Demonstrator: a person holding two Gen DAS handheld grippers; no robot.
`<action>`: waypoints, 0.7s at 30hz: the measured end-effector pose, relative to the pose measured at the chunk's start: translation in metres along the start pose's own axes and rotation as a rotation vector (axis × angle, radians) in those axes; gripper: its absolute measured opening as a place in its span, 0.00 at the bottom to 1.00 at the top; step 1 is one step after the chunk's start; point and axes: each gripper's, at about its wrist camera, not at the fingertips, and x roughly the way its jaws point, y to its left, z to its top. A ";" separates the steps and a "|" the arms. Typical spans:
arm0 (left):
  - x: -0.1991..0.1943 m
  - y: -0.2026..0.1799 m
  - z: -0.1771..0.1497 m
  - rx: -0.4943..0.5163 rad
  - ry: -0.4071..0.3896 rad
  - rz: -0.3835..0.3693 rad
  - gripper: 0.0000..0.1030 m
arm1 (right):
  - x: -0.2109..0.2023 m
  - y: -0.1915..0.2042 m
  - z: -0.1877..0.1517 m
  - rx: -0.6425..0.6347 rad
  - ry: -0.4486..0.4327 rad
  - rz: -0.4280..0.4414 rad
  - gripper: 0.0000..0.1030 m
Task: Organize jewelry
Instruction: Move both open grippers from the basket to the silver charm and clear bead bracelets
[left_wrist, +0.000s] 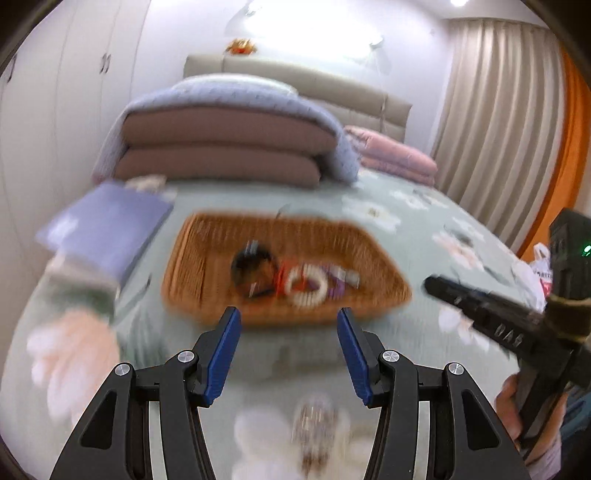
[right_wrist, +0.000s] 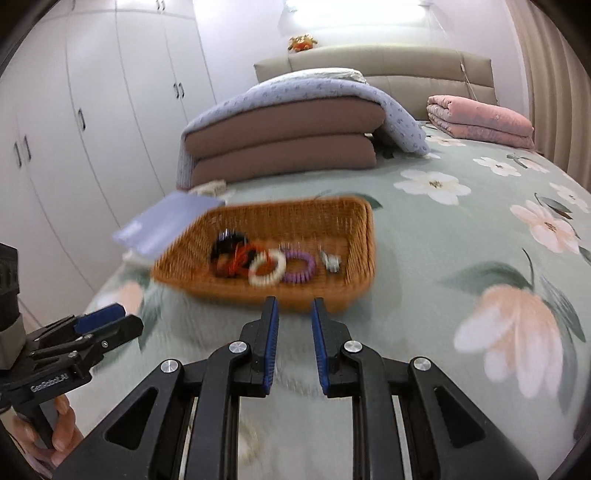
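One wicker basket (right_wrist: 354, 236) sat on the floral bedspread (right_wrist: 443, 258), and inside it, grouped on the floor toward the near wall, lay one white beaded bracelet (right_wrist: 266, 266), one purple bracelet (right_wrist: 300, 266) touching it, one orange corded piece (right_wrist: 242, 258), one dark bracelet (right_wrist: 221, 245), and one small pale item (right_wrist: 331, 263) set slightly apart; motion blur kept finer detail from showing. The far half of the basket floor was bare. One more blurred, pale beaded piece (left_wrist: 314, 424) lay on the bedspread outside the basket, just ahead of the left gripper (left_wrist: 289, 354). That gripper's jaws stood apart with nothing between them. The right gripper (right_wrist: 294, 345) showed a narrow gap between its blue pads, also empty. Both hovered just short of the basket's near rim, with open bedspread around them. One lavender book (right_wrist: 166, 225) overlapped the basket's far left corner. Behind stood two stacked brown cushions (right_wrist: 284, 147) under one blue blanket (right_wrist: 295, 92), and one folded pink quilt (right_wrist: 480, 118) lay well apart.
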 end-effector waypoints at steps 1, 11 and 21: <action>-0.001 0.003 -0.012 -0.019 0.023 0.000 0.54 | -0.002 0.000 -0.008 -0.008 0.009 -0.003 0.20; 0.018 0.015 -0.072 -0.011 0.197 -0.031 0.54 | 0.033 -0.025 -0.038 0.037 0.130 -0.017 0.21; 0.033 0.009 -0.083 -0.003 0.257 -0.078 0.48 | 0.062 -0.038 -0.037 0.127 0.220 0.022 0.36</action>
